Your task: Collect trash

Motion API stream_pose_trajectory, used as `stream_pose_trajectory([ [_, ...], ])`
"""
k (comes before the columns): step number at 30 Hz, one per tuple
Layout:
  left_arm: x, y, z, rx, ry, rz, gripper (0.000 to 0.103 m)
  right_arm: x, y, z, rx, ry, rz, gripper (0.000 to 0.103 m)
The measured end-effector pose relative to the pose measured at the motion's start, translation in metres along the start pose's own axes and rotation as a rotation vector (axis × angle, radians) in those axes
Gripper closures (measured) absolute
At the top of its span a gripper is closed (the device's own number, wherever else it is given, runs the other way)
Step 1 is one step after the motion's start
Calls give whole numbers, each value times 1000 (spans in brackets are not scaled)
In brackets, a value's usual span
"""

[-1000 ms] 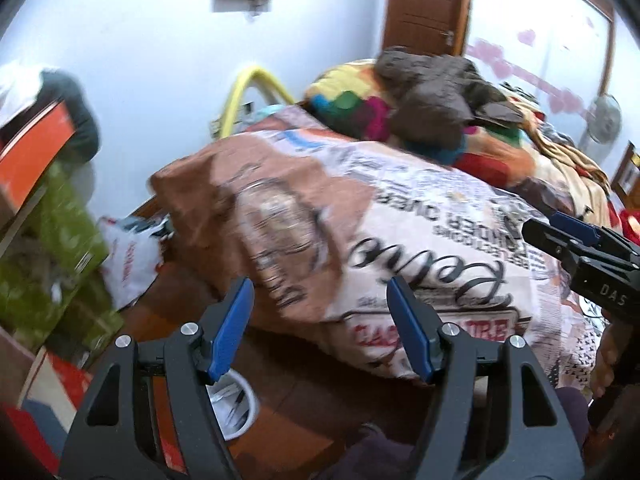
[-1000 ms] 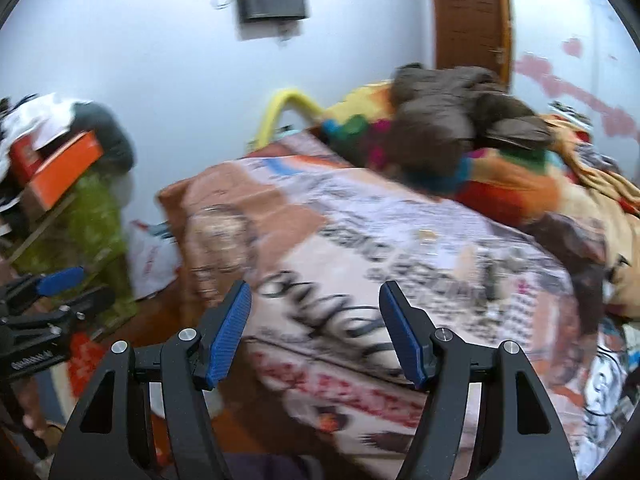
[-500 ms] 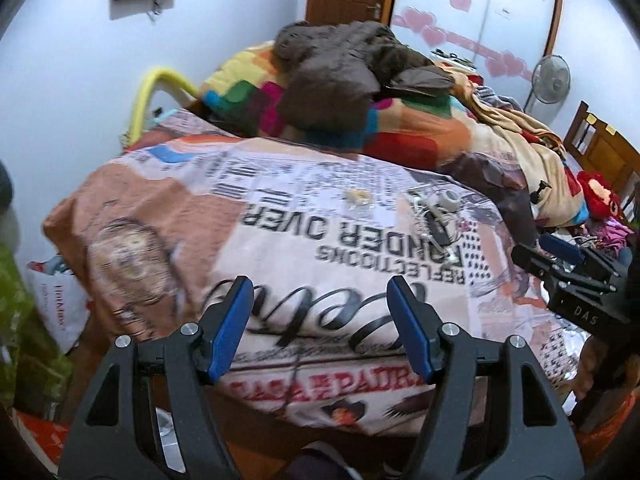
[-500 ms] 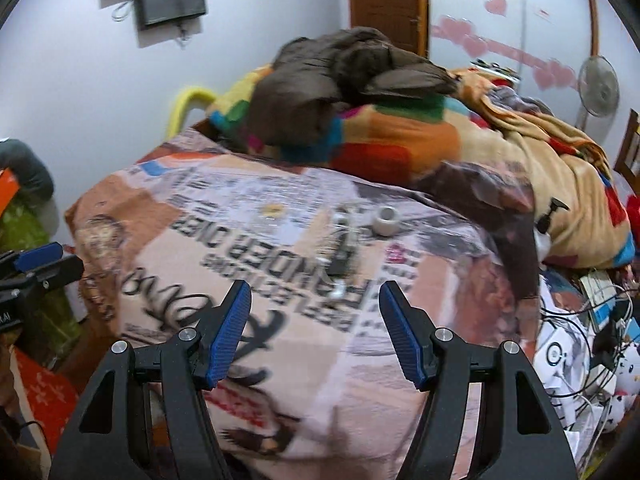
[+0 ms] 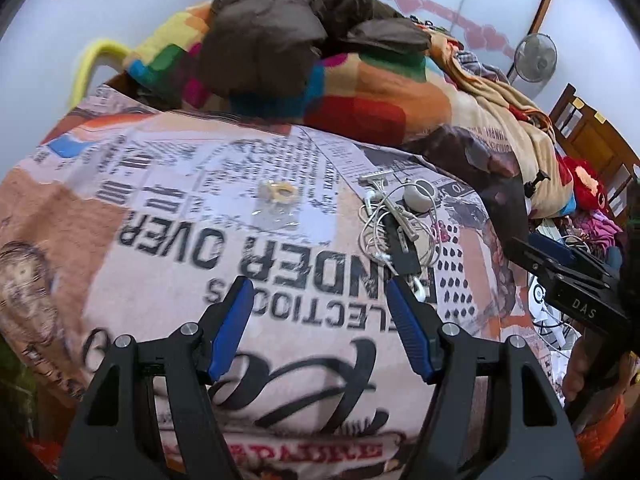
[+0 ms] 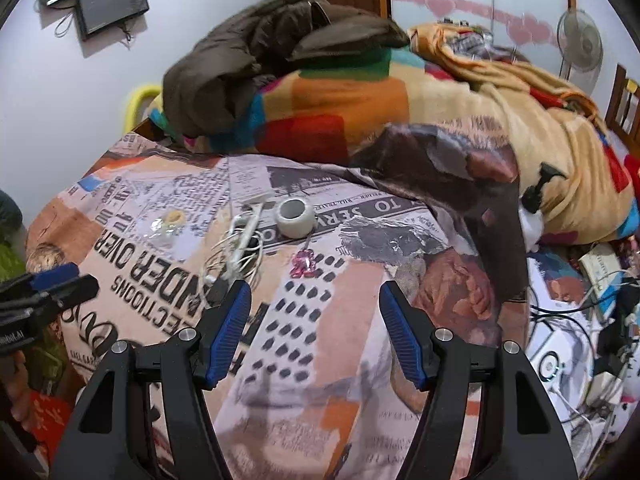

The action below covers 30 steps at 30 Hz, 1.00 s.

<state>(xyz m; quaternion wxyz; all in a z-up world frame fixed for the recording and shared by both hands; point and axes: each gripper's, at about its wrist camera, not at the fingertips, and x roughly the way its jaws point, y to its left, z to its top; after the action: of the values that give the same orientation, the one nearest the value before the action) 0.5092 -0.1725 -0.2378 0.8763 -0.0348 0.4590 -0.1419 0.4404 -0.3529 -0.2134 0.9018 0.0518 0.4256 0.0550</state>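
On the newspaper-print bedspread [image 5: 168,240] lies a clear plastic wrapper with a yellowish ring [image 5: 277,200], also in the right wrist view [image 6: 168,222]. To its right lie tangled white earphones with a razor [image 5: 394,224] [image 6: 238,248], a white tape roll [image 5: 416,199] [image 6: 295,216] and a pink trinket [image 6: 303,263]. My left gripper [image 5: 318,324] is open and empty, above the bedspread short of these items. My right gripper [image 6: 314,320] is open and empty, to the right, also above the bedspread.
A brown jacket [image 5: 288,28] lies on a multicoloured blanket [image 5: 368,92] at the back of the bed. A tan blanket [image 6: 540,128] lies to the right. Cables and boxes [image 6: 580,320] clutter the floor at right. A fan [image 5: 535,56] stands by the wall.
Both grippers have swung right and risen from the bed's left edge to above the bedspread. The small items have come into view and now lie closer. Both jaws stay open.
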Motion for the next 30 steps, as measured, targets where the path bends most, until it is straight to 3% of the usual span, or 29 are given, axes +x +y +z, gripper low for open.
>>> stream_pose_trajectory([
  [9,54,-6,16,-14,31,-51,35,47,0,23,33,40,69,40],
  [11,64,-9,18,-14,39,-75,41,53,4,23,14,42,65,41],
  [15,83,-20,22,11,60,-117,64,65,9,25,-16,67,85,51],
  [21,96,-35,17,91,66,-84,86,82,23,32,-60,105,105,63],
  [30,95,-23,10,57,61,-113,97,91,36,36,-51,127,145,69],
])
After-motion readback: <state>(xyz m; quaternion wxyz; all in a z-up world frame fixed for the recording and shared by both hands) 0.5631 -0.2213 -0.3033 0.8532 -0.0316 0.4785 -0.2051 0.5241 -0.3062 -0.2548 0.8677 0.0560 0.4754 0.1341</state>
